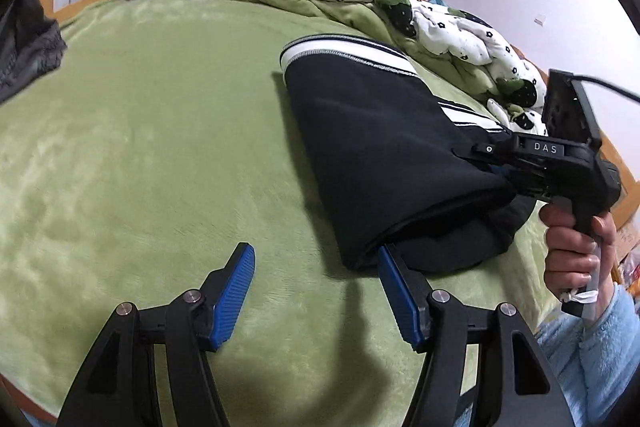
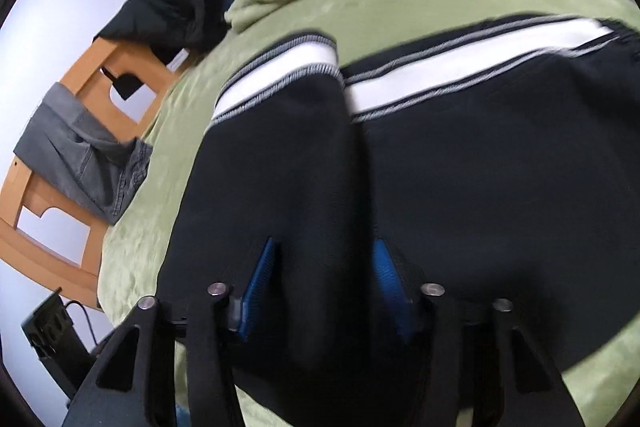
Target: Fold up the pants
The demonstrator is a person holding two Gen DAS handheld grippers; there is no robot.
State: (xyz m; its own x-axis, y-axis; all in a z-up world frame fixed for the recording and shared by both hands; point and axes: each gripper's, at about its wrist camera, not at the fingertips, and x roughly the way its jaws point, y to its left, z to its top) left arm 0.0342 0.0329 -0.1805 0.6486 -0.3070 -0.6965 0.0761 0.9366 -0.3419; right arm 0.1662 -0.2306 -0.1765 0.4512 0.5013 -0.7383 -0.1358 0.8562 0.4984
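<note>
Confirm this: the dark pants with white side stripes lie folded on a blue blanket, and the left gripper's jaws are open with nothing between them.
Wrong on the colour. The blanket is green, not blue, as the left wrist view shows. The rest stands: the pants lie folded on it, and the left gripper has open jaws with nothing between them.

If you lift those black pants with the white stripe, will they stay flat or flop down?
Probably flop: the pants already sag and bunch where the right gripper pinches them. They look thick and fleecy, so likely a bit heavy. On the fuzzy green blanket they would likely drag, not slide.
</note>
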